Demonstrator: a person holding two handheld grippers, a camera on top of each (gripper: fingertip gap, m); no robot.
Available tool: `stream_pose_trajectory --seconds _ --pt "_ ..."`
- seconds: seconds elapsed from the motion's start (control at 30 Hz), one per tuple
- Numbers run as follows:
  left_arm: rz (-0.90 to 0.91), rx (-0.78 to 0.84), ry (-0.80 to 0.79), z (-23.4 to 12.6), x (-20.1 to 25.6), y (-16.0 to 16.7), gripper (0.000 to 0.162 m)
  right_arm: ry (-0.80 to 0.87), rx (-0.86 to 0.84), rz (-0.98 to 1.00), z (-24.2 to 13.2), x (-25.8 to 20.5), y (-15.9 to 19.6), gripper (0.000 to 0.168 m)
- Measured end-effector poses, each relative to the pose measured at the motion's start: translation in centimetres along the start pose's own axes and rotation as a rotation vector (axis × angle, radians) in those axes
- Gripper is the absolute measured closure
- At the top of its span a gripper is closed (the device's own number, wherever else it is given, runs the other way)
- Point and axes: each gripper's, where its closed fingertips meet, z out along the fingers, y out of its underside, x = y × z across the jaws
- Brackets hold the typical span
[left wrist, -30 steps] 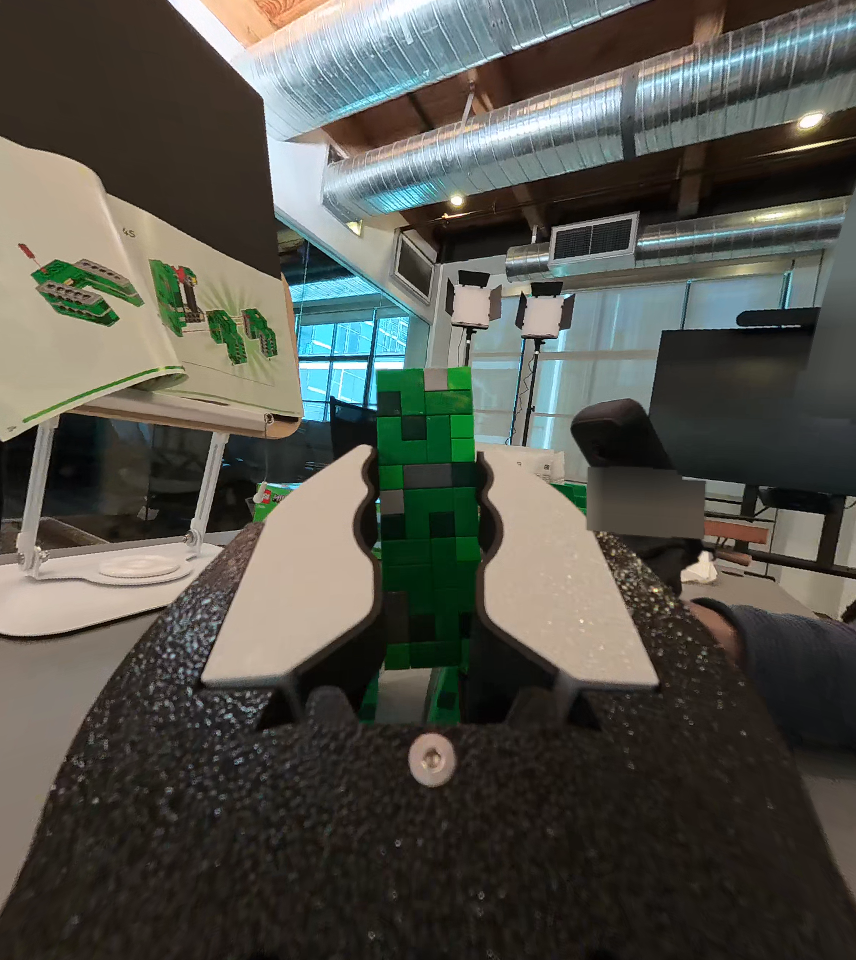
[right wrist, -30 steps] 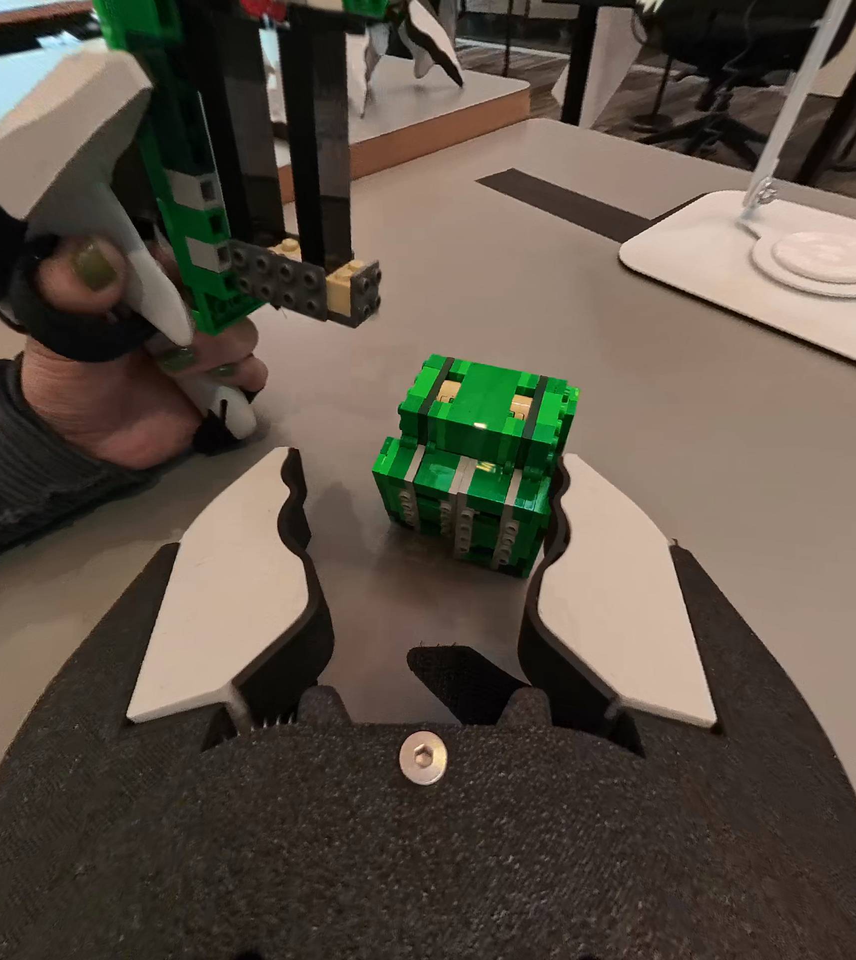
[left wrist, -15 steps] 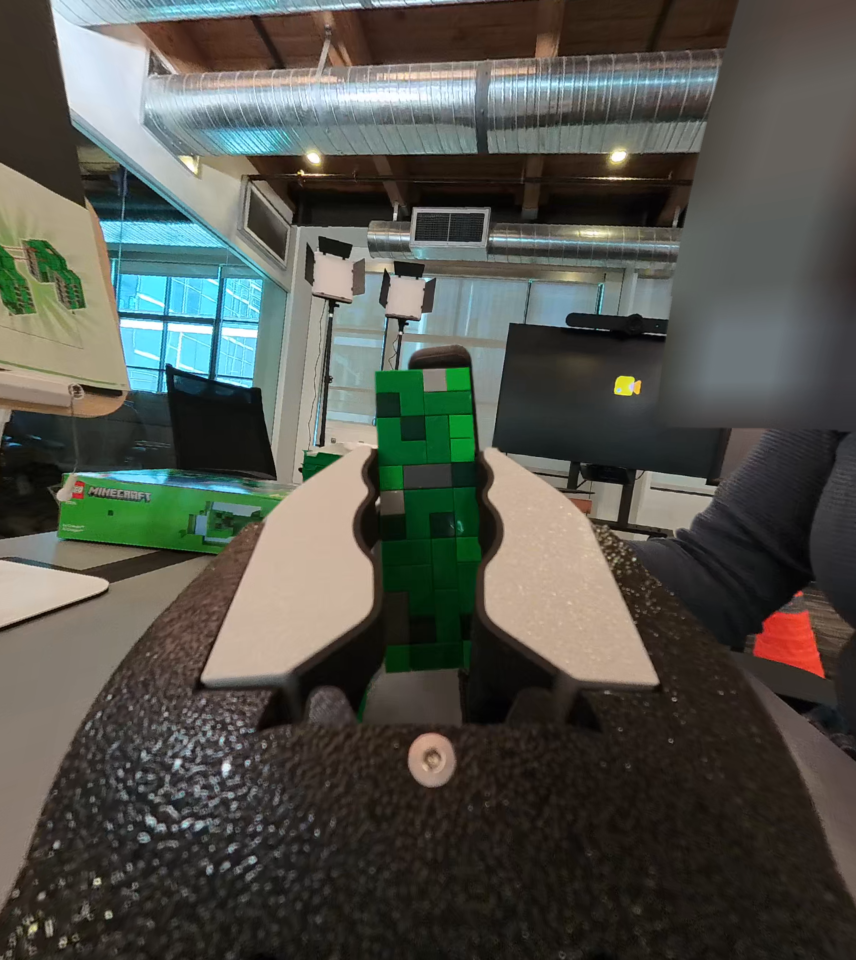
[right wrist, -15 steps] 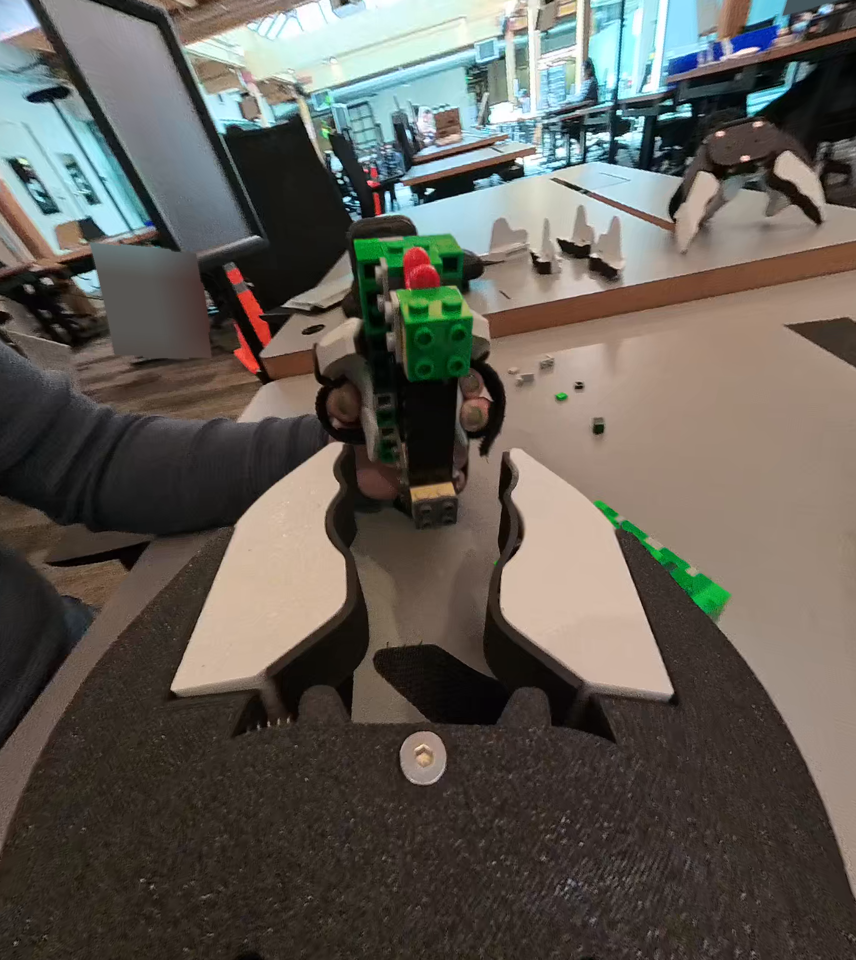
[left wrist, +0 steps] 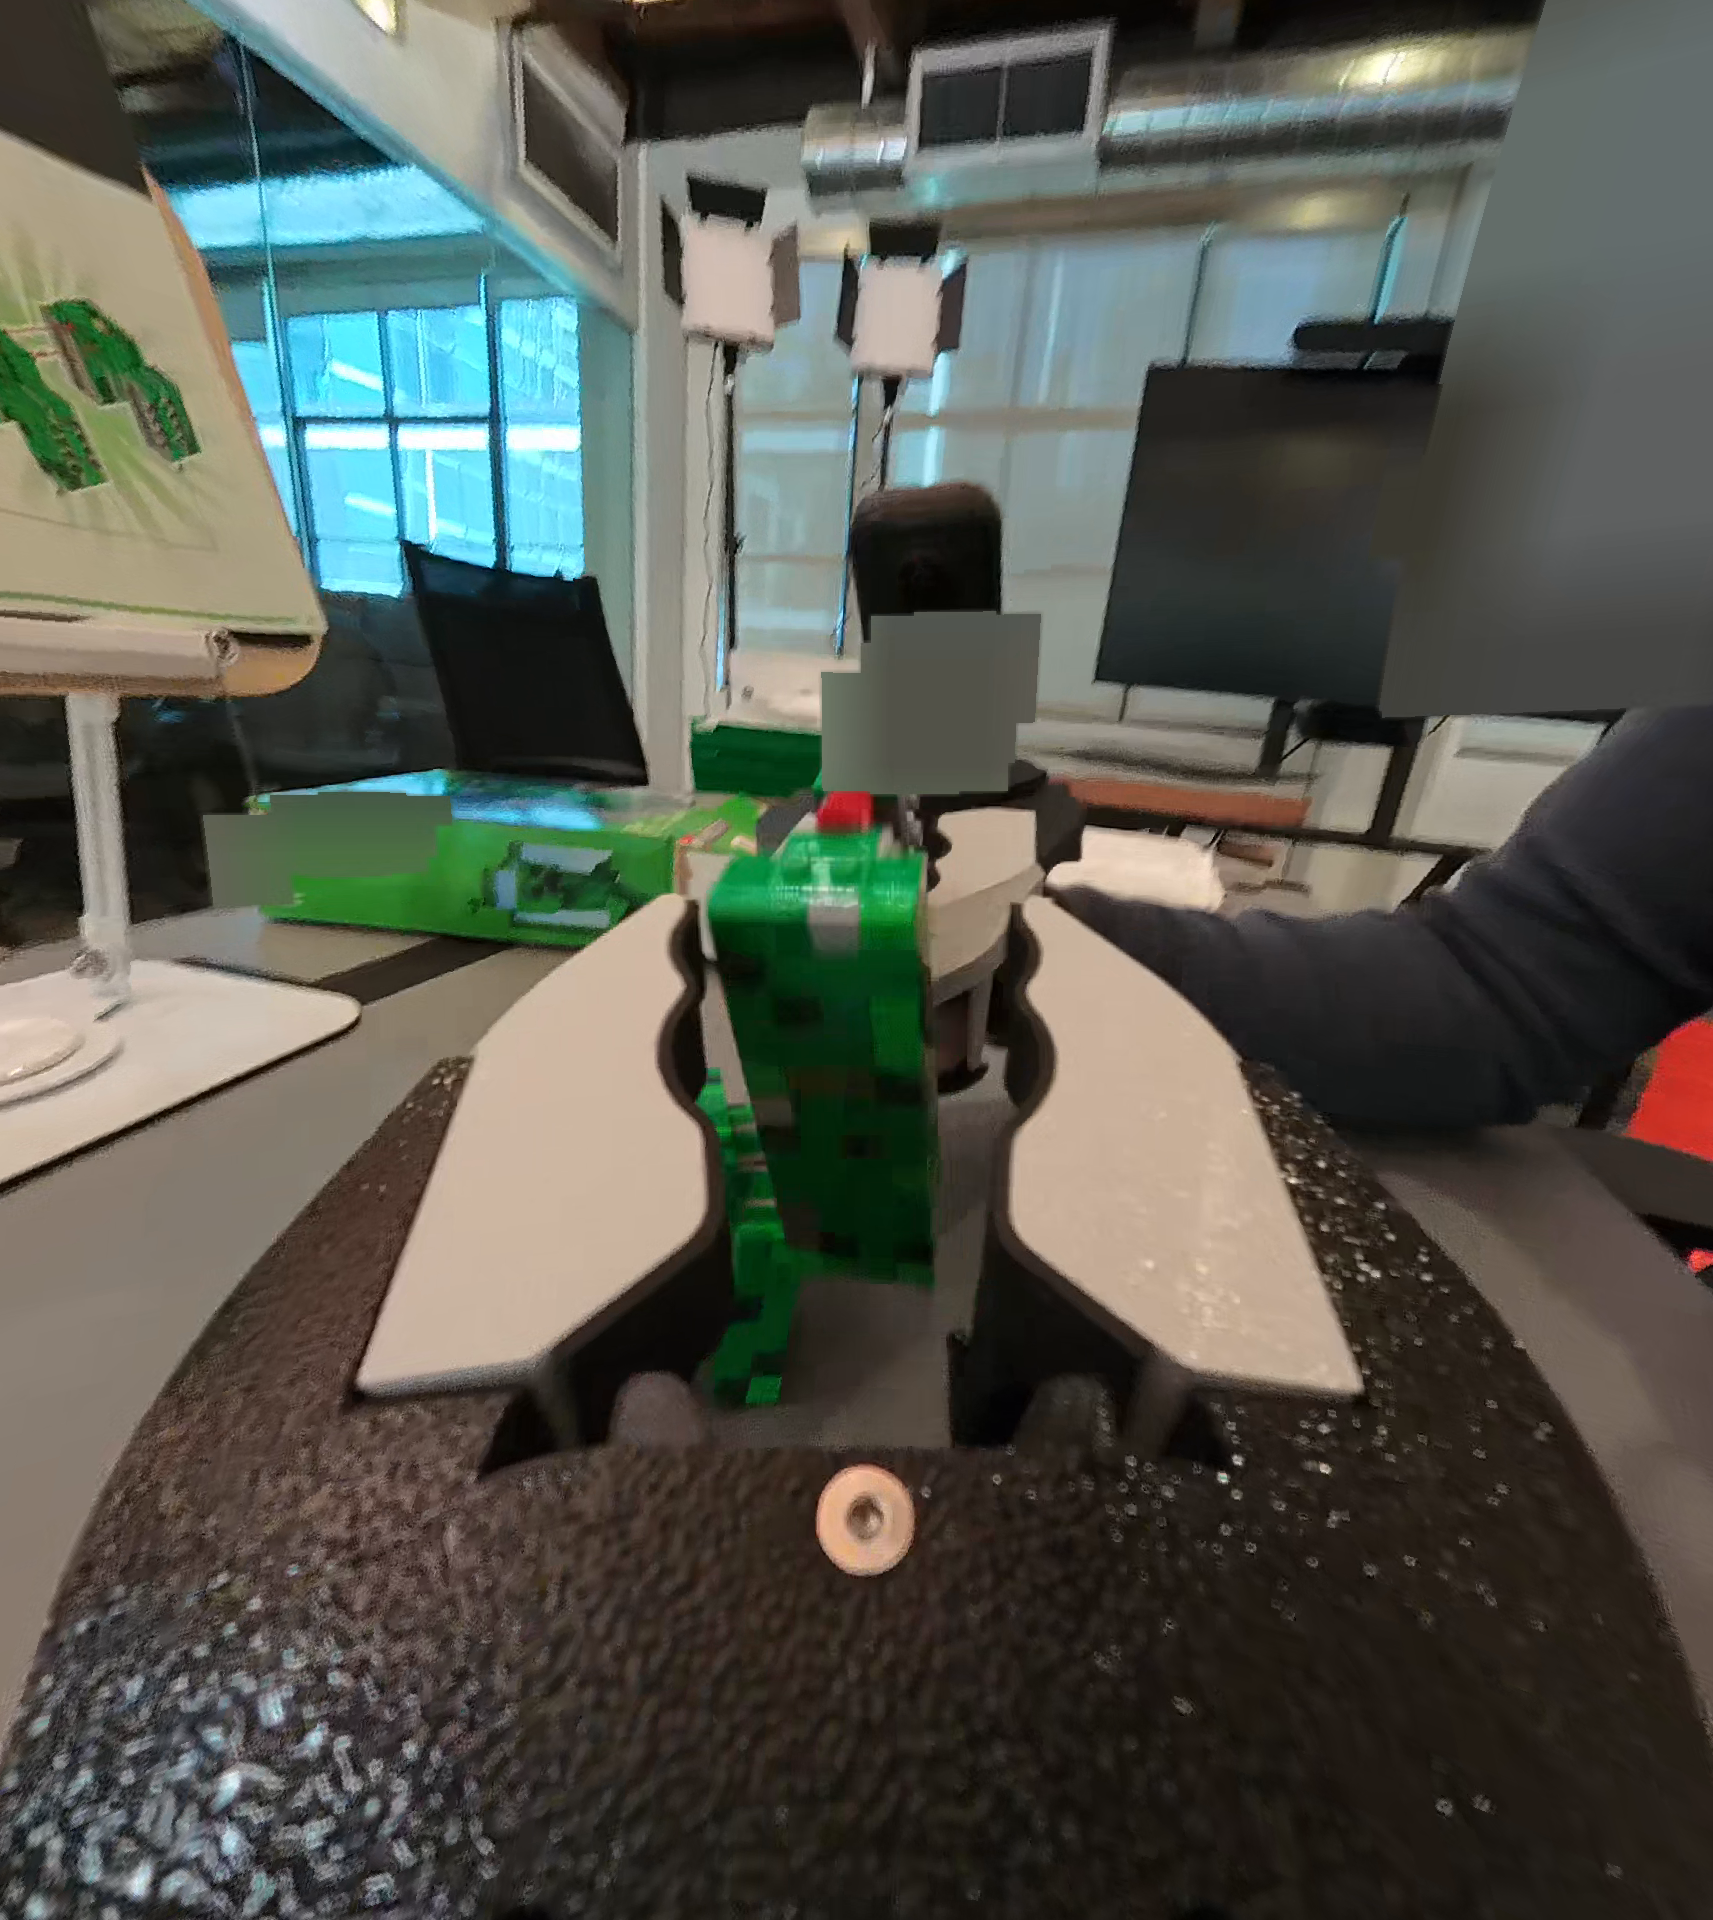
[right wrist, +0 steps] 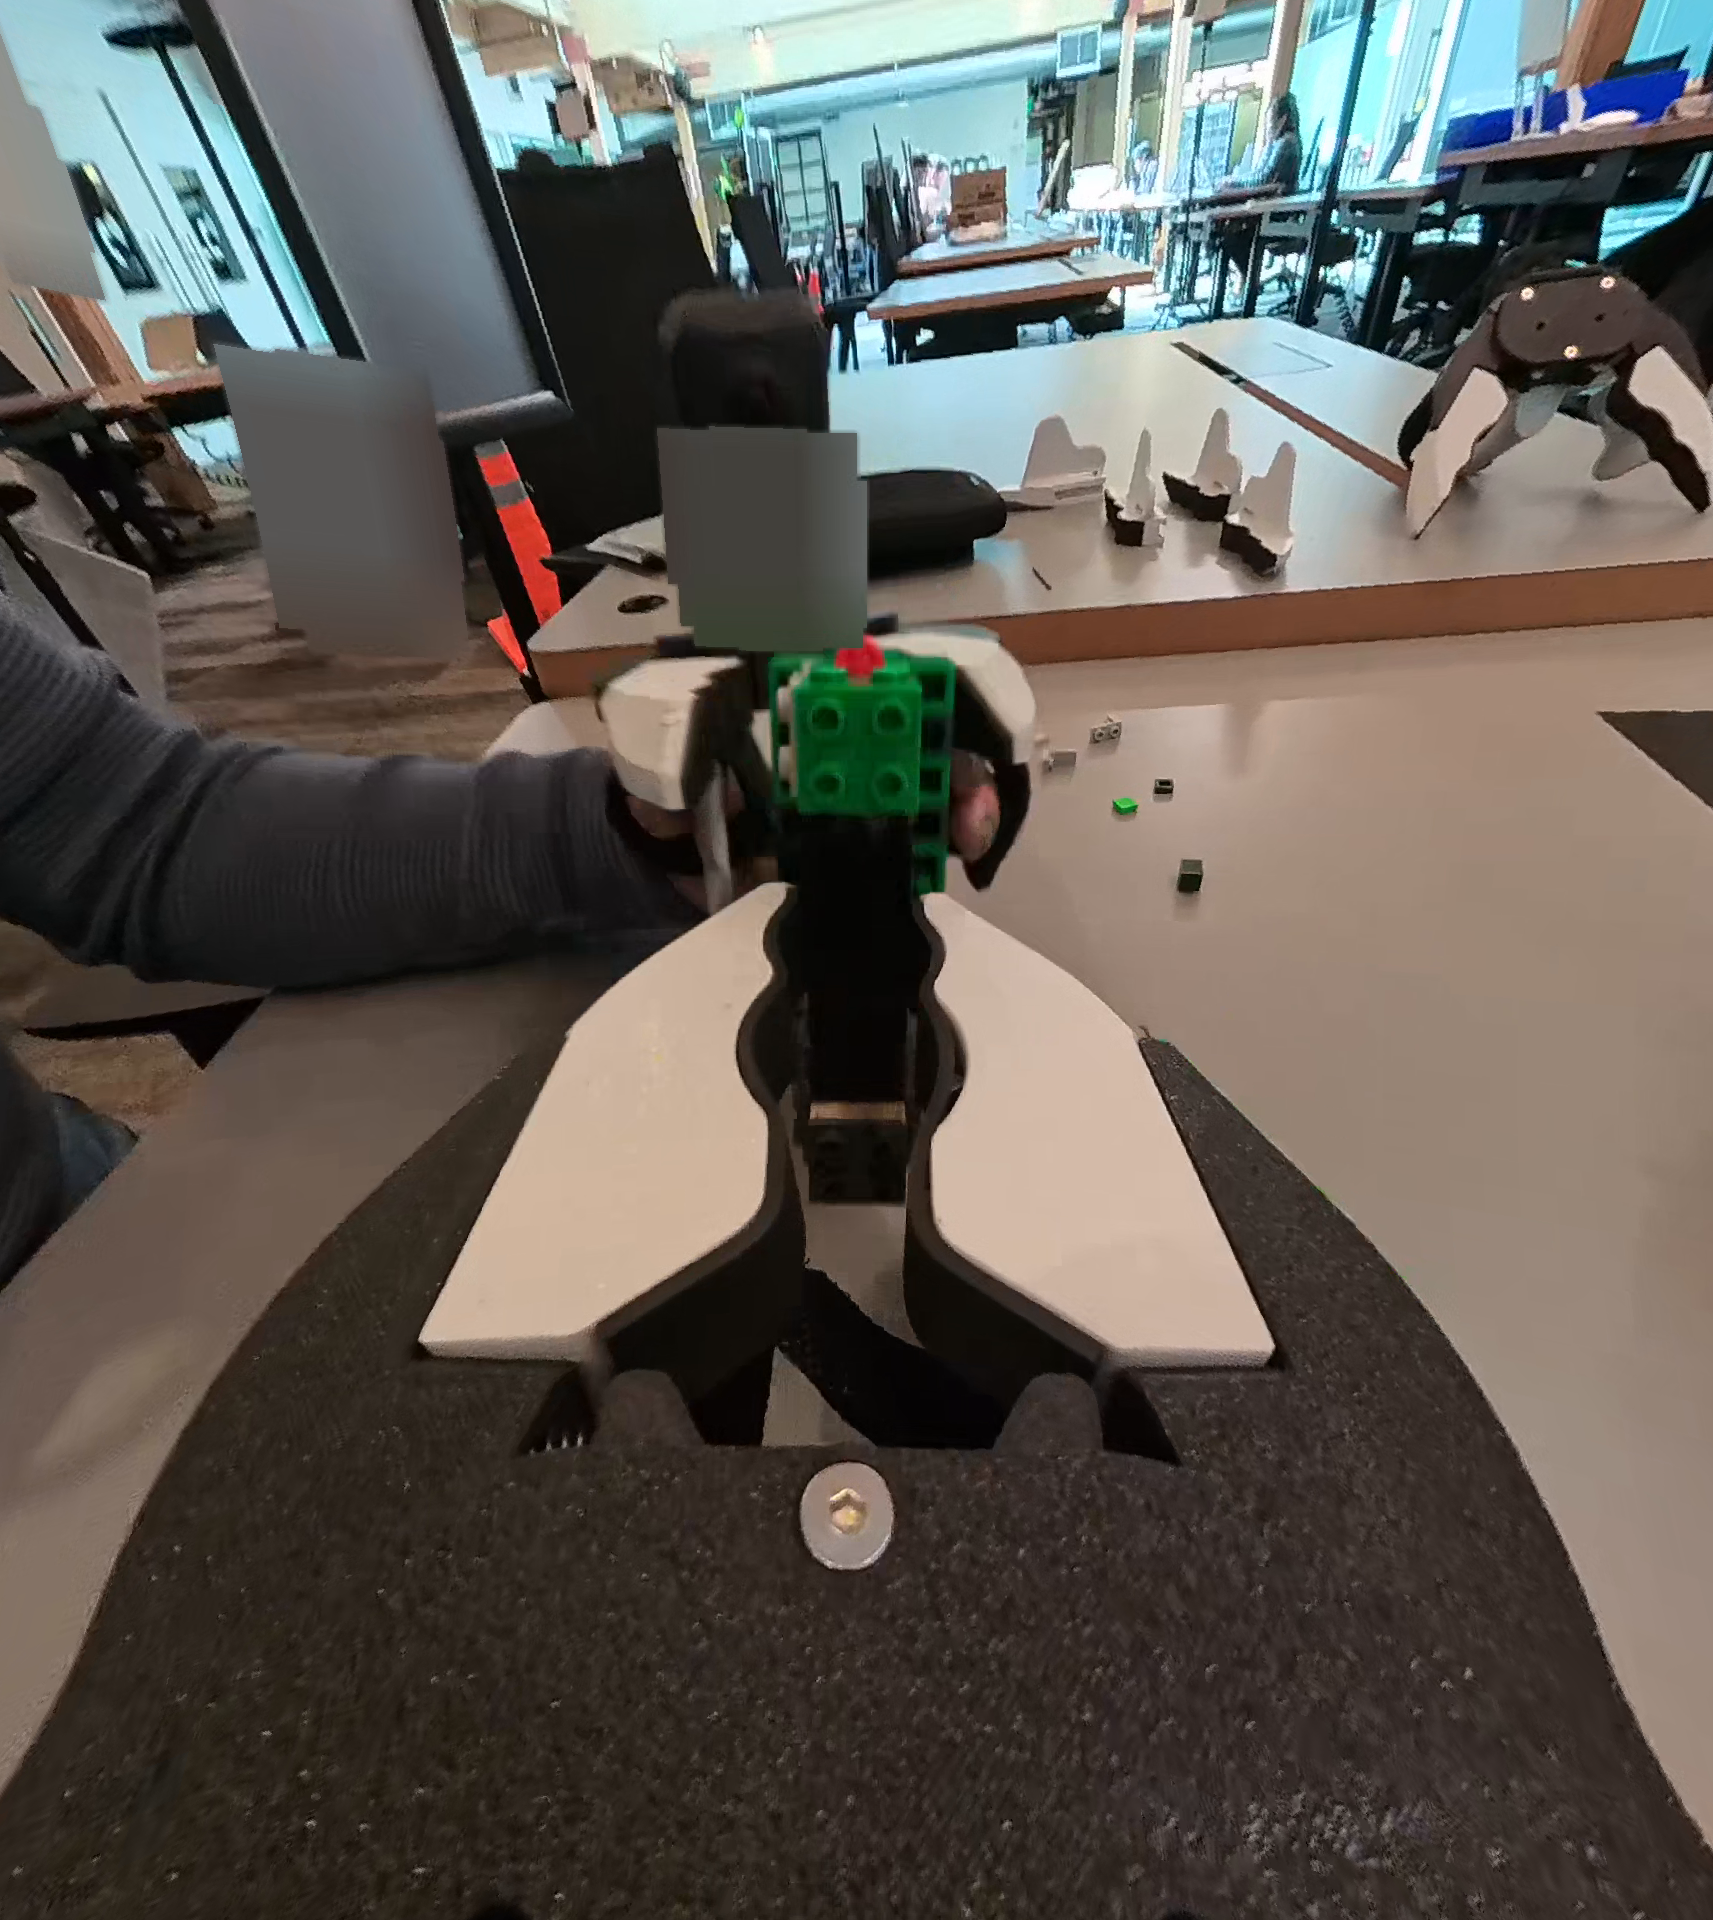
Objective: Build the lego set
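Note:
The tall green pixel-patterned lego model (left wrist: 831,1091) stands tilted between my left gripper's (left wrist: 852,914) fingers, which are spread apart with a gap on the right side. In the right wrist view, my right gripper (right wrist: 852,904) is shut on the model's black lower column (right wrist: 852,997), with the green studded block (right wrist: 857,748) and a red piece on top beyond it. The left gripper's white fingers (right wrist: 654,727) show behind the model there. The right gripper's fingers (left wrist: 977,883) show behind the model in the left wrist view.
An instruction booklet (left wrist: 52,416) rests on a white stand (left wrist: 104,1039) at the left, with a green lego box (left wrist: 478,873) behind. Small loose pieces (right wrist: 1190,875) lie on the grey table. A neighbouring table holds spare fingers (right wrist: 1195,488) and another gripper (right wrist: 1558,395). A sleeved arm (left wrist: 1403,987) reaches in. Only a small space, under 4 cm, lies between the two pairs of fingers.
My right gripper moved onto the model and shut on its black column. My left gripper's fingers opened away from the green body, and the model now leans.

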Motion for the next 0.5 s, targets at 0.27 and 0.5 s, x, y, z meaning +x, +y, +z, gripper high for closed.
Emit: stream_pose_trajectory --seconds 0.27,0.5 --pt "0.015 -0.292 -0.082 -0.7 -1.0 2.8 0.082 -0.022 0.013 -0.016 0.3 0.4 0.2 0.151" --pt "-0.071 -0.225 -0.124 -1.0 -2.2 2.6 0.079 0.033 0.200 0.020 -0.7 1.6 -2.9 0.151"
